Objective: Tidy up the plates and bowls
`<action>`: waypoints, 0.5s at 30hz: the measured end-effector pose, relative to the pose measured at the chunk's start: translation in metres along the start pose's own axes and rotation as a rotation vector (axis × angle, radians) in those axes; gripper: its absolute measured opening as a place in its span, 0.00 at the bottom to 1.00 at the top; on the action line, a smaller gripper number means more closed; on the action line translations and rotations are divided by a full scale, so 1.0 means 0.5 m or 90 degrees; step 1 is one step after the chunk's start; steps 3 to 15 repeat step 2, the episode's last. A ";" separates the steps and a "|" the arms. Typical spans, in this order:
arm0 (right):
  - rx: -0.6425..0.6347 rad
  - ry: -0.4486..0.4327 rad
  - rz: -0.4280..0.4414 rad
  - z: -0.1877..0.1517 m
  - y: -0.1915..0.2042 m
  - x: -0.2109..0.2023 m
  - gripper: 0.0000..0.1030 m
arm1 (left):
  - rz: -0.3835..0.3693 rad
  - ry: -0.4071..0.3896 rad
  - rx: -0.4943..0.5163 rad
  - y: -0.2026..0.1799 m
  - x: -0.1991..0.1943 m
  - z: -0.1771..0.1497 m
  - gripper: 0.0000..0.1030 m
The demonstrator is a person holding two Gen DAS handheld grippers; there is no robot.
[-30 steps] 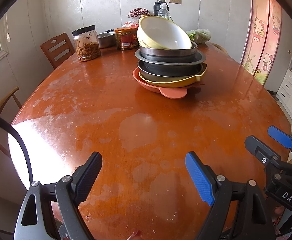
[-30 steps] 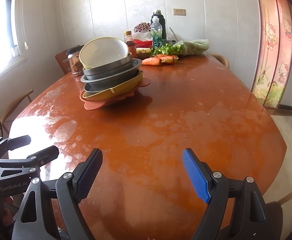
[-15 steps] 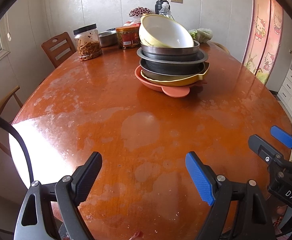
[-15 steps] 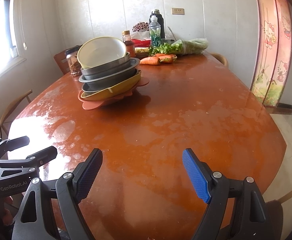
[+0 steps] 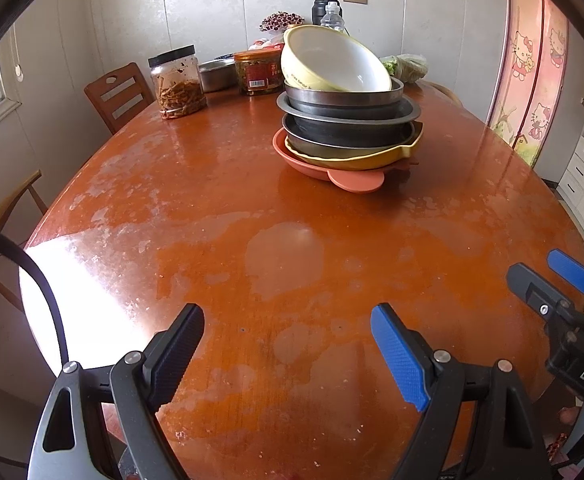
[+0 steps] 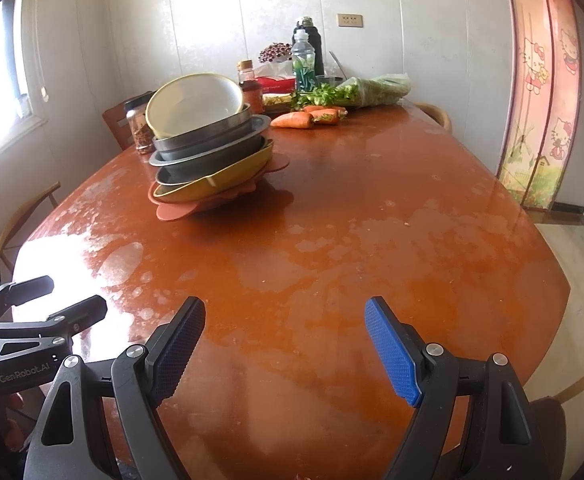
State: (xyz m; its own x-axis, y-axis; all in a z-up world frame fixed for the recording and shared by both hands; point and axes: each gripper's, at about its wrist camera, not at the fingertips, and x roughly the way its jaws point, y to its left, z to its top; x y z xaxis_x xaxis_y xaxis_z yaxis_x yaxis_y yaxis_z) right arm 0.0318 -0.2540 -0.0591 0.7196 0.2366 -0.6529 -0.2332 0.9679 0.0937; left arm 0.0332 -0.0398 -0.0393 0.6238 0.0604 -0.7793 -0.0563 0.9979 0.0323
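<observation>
Now, from the left wrist I see my left gripper (image 5: 288, 344) spread wide over bare table (image 5: 212, 240), nothing between its jaws; the stack of dishes (image 5: 347, 120) sits well ahead, a cream bowl (image 5: 331, 60) tilted on top, a jar (image 5: 178, 82) beyond-left. From the right wrist, my right gripper (image 6: 286, 344) likewise gapes empty; the stack (image 6: 212, 148) stands far-left, carrots (image 6: 307, 118) behind it.
</observation>
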 end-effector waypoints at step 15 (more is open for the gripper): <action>-0.004 -0.001 -0.008 0.003 -0.002 0.000 0.81 | 0.000 -0.003 -0.011 0.012 0.001 0.004 0.83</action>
